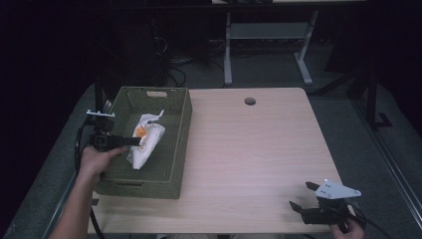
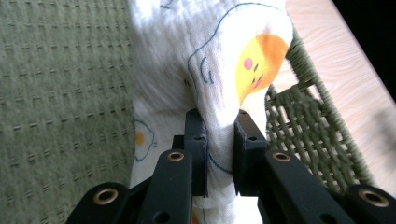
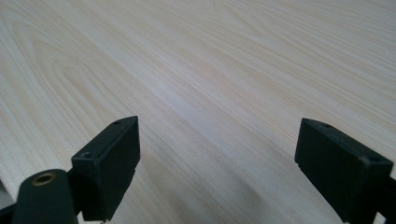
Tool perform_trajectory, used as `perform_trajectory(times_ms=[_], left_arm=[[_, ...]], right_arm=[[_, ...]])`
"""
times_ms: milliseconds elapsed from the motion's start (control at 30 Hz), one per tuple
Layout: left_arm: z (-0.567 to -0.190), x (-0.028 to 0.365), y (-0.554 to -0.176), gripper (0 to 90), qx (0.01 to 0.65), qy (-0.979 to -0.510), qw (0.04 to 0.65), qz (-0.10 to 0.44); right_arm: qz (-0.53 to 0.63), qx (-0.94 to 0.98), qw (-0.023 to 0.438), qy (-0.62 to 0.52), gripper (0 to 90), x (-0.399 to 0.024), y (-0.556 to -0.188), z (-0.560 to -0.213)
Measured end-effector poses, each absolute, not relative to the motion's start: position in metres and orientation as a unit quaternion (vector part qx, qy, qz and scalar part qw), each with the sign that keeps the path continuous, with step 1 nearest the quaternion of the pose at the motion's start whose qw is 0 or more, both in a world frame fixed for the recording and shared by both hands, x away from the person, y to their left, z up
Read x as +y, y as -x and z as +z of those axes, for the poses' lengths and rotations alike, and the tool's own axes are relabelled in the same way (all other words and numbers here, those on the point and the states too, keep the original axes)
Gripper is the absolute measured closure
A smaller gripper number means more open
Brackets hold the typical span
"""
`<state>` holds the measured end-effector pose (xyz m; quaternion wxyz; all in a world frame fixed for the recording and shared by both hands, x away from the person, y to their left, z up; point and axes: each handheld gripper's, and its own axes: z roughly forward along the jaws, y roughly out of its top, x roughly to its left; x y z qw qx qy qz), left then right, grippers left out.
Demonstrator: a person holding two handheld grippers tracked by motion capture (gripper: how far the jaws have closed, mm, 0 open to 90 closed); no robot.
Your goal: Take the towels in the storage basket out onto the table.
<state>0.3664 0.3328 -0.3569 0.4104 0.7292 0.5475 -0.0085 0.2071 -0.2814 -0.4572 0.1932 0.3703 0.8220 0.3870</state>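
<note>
Left gripper (image 1: 135, 141) reached in over the near-left wall of the green woven basket (image 1: 181, 149), jaws pinched on a fold of the white cloth (image 1: 148, 142). Seen along those jaws in the left gripper view (image 2: 219, 144): cloth (image 2: 205, 70) bunched between the two black pads and rising ahead of them, a yellow-and-orange egg face printed just beyond and to the right of the right-hand jaw, a smaller egg print just left of the left-hand jaw. Green weave of the basket (image 2: 60, 93) spread out well to the left of the jaws; basket rim to their right, with pale wooden table (image 2: 345, 65) past it. From the high view, held by a hand (image 1: 97, 159) at the basket's left edge, cloth lying mostly inside the basket beyond the jaw tips, crumpled, with an orange patch just at the tips.

Right gripper (image 1: 303, 195) low over the table's (image 1: 249, 149) near-right corner, well apart from the basket, jaws spread wide with nothing between them. In the right gripper view (image 3: 217, 154): bare wood grain of the table (image 3: 210, 70) between and ahead of both pads, one pad at each side
</note>
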Motion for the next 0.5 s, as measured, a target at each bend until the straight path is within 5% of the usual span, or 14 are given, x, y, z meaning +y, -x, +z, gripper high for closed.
perform_trajectory(times_ms=[500], left_arm=[[-0.345,0.340,-0.363,78.9,0.538,-0.699,0.470,-0.043]], right_arm=[[0.391,0.817,0.194,-0.376,13.8,-0.283,-0.208,-0.456]])
